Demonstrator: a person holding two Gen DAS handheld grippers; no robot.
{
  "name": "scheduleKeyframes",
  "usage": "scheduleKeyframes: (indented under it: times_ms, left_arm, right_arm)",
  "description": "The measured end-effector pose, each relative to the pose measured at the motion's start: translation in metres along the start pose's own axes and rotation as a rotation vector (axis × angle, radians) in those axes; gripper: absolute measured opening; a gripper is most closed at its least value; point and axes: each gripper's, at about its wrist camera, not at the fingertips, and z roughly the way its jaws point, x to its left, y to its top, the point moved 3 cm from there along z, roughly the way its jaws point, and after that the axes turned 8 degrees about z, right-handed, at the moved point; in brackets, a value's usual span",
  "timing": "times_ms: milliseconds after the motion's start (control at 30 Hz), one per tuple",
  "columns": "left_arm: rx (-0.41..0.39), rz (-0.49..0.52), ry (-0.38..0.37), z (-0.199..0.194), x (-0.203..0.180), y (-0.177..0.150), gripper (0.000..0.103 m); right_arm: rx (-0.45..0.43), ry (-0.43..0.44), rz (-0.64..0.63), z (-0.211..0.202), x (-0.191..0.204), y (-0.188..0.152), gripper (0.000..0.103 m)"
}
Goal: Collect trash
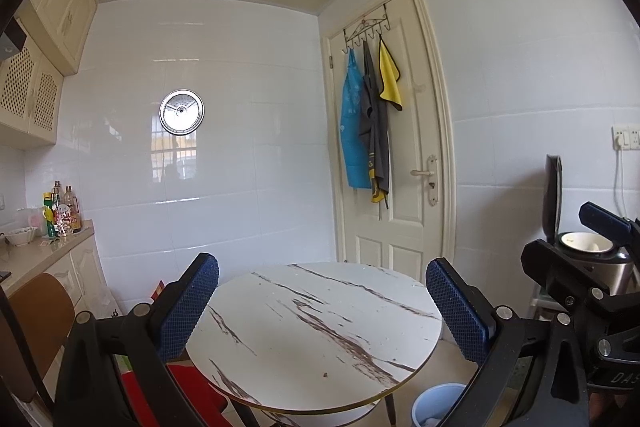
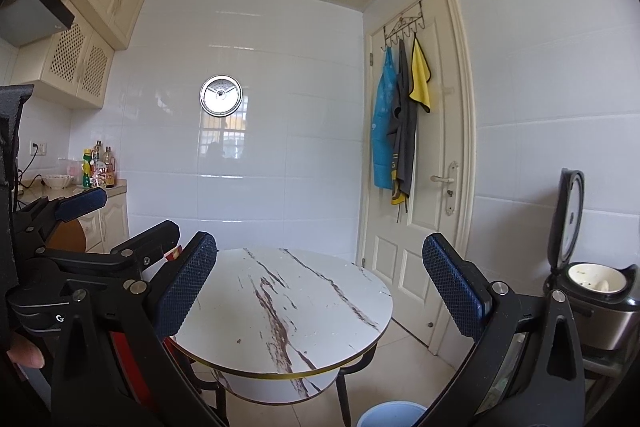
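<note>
Brown crumb (image 1: 325,374) is lying ahead, between your wide-open left gripper (image 1: 322,307) fingers; right gripper (image 2: 320,283) is gaping too.

White brown-veined marble table (image 1: 320,331), pale blue bin (image 1: 436,403), yellow cloth (image 1: 389,77).

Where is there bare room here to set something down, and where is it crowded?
The round white marble-pattern tabletop is bare almost all over, apart from a small dark crumb near its front edge. The beige kitchen counter is crowded with bottles and a bowl. Both grippers hold nothing.
</note>
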Motion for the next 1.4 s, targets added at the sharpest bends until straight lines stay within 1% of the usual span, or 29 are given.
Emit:
scheduleKeyframes:
  times_ms: [800, 1400]
  left_arm:
    - [0.002, -0.006, -0.012, 0.007, 0.023, 0.002, 0.102]
    - [-0.002, -0.005, -0.011, 0.008, 0.029, 0.002, 0.102]
  right_arm:
    - [0.004, 0.005, 0.007, -0.003, 0.003, -0.003, 0.103]
    - [0.004, 0.006, 0.01, -0.003, 0.004, -0.003, 0.103]
